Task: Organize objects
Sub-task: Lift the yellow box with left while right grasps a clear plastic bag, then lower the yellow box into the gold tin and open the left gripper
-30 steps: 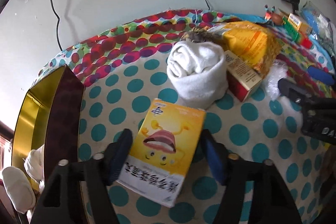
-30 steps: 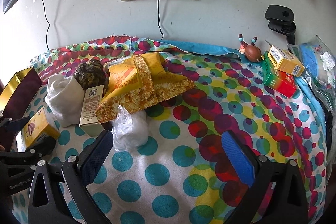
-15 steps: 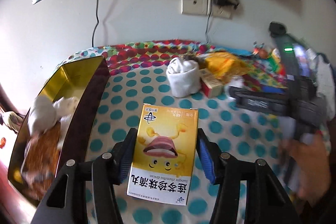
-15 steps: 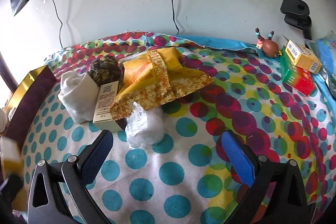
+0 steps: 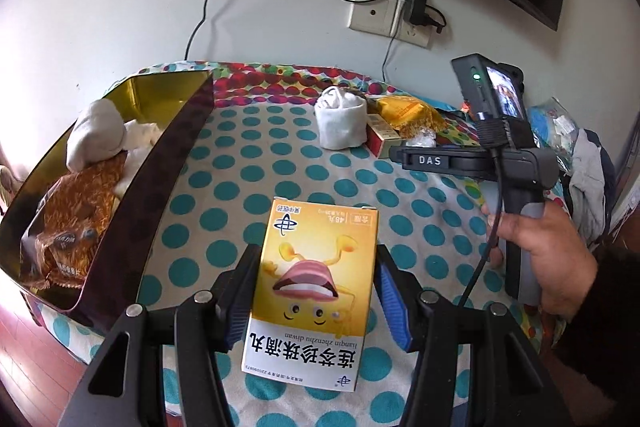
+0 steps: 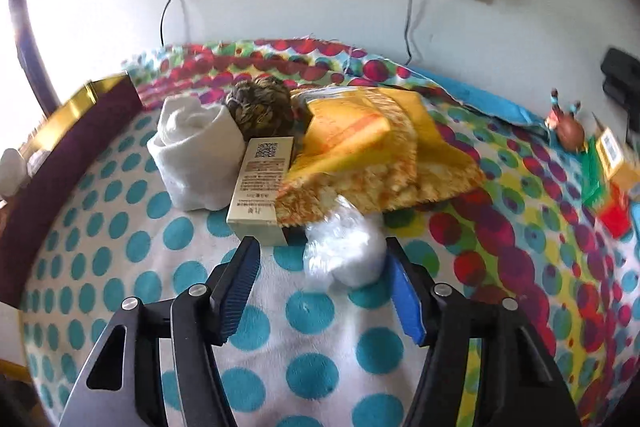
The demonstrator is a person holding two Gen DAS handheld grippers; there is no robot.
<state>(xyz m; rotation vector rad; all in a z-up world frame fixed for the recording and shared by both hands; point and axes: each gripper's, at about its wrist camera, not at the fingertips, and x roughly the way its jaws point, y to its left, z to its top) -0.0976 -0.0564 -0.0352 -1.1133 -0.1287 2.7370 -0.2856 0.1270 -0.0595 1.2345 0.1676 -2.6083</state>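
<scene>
Between your left gripper's (image 5: pixel 316 301) blue pads you are pinching a yellow medicine box (image 5: pixel 314 291) with a cartoon mouth on its face, both pads pressing its long sides and the box lifted clear of the dotted cloth (image 5: pixel 248 155). To its left, the gold-lined tin (image 5: pixel 160 179) is sitting open at the edge of the table, holding a white bundle (image 5: pixel 94 135) and a brown-orange wrapped item (image 5: pixel 76 211). Farther out, a rolled white cloth (image 5: pixel 342 123) is standing beside a red-and-cream carton (image 5: pixel 380 137) and a yellow packet (image 5: pixel 408 111). Your right hand (image 5: pixel 544 255) is gripping the handle of the right gripper (image 6: pixel 320 287) at the right of the left wrist view. That right gripper's jaws have just been closing and are now standing part open around a crumpled clear plastic wad (image 6: pixel 344 251); the right pad is sitting just beside the wad, the left pad is apart from it, and you cannot tell whether any pad is pressing yet. Just beyond the fingertips the carton (image 6: pixel 260 187) is lying with its printed face up, touching the rolled cloth (image 6: pixel 196 159) on its left and tucked under the yellow packet (image 6: pixel 368 147) on its right. A dark woven ball (image 6: pixel 260 103) is resting behind them. Well off to the right, a small brown figure (image 6: pixel 568 131) and stacked coloured boxes (image 6: pixel 608 179) are lying near the cloth's edge.
</scene>
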